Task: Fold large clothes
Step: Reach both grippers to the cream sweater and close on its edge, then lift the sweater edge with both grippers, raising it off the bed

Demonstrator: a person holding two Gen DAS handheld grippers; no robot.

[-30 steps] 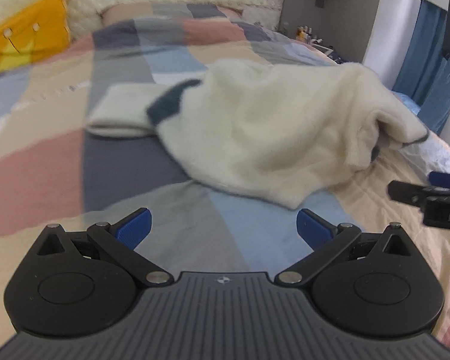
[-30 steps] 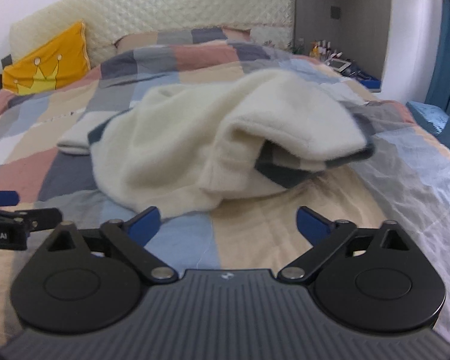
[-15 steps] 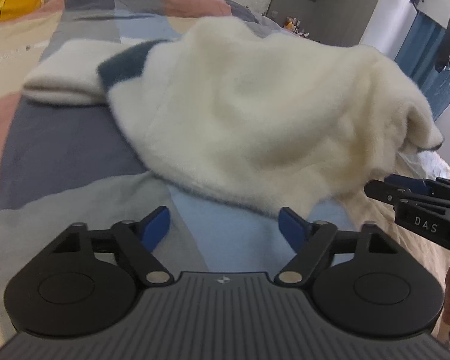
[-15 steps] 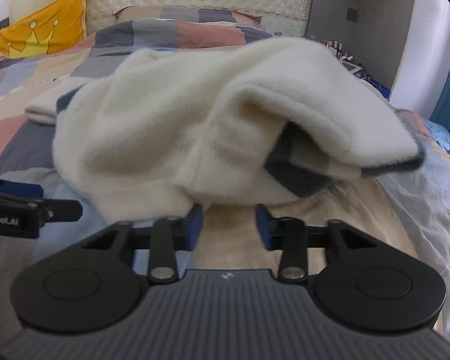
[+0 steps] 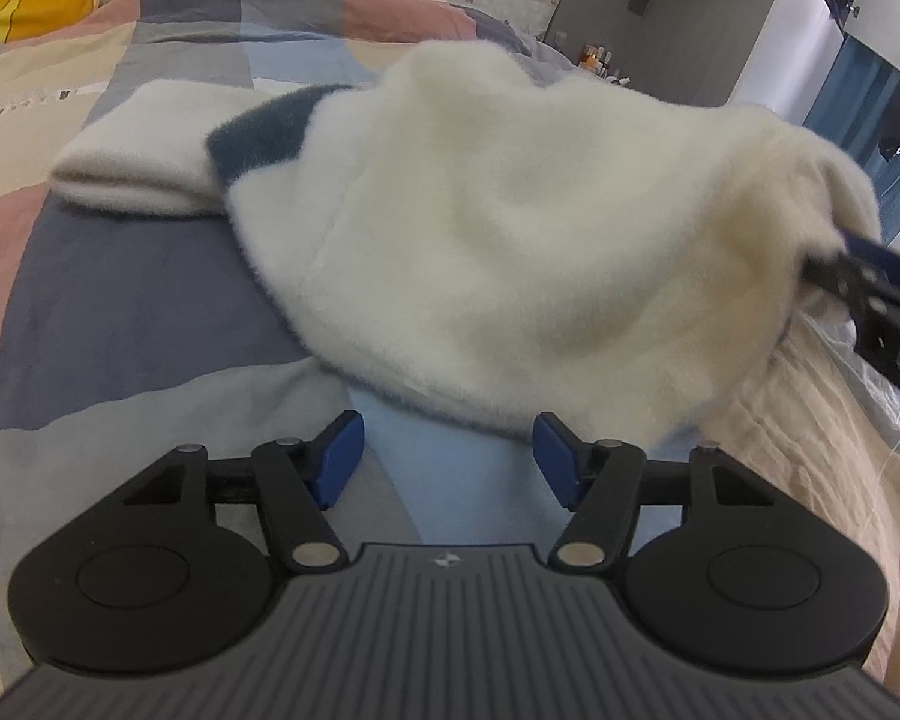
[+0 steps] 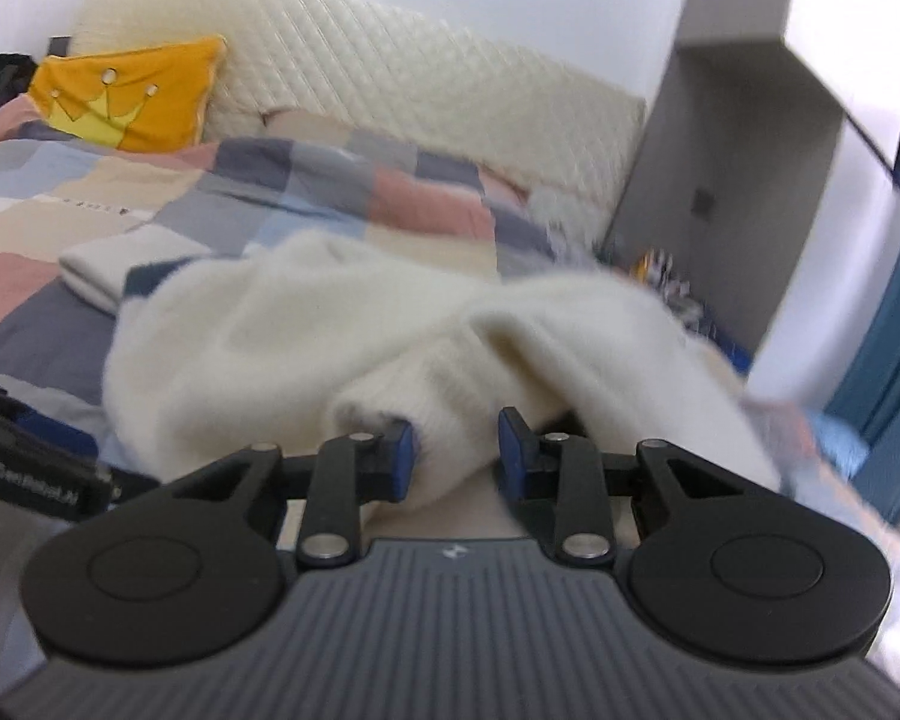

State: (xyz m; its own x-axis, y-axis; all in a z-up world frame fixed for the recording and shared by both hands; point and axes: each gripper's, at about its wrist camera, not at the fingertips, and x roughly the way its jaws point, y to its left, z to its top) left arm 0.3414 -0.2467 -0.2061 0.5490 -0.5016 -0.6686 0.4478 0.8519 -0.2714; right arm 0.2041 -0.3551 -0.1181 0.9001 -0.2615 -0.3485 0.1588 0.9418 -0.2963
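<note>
Looking along our left gripper (image 5: 447, 450), we see its jaws closing with only the blue patch of the bed cover (image 5: 126, 312) between the blue pads; the near hem of the cream fleece garment (image 5: 510, 228) lies just past the fingertips, not yet pinched. The garment sits rumpled in a heap on the patchwork bed, a dark blue band showing at its far left edge, beside a folded white cloth (image 5: 132, 174). Our right gripper (image 6: 456, 450) has its jaws narrowed around a thick fold of the fleece, which fills the gap between the pads and bulges forward. From the left view that gripper bites into the garment's right side. A yellow crown cushion (image 6: 126, 96) leans against the quilted headboard (image 6: 390, 72).
</note>
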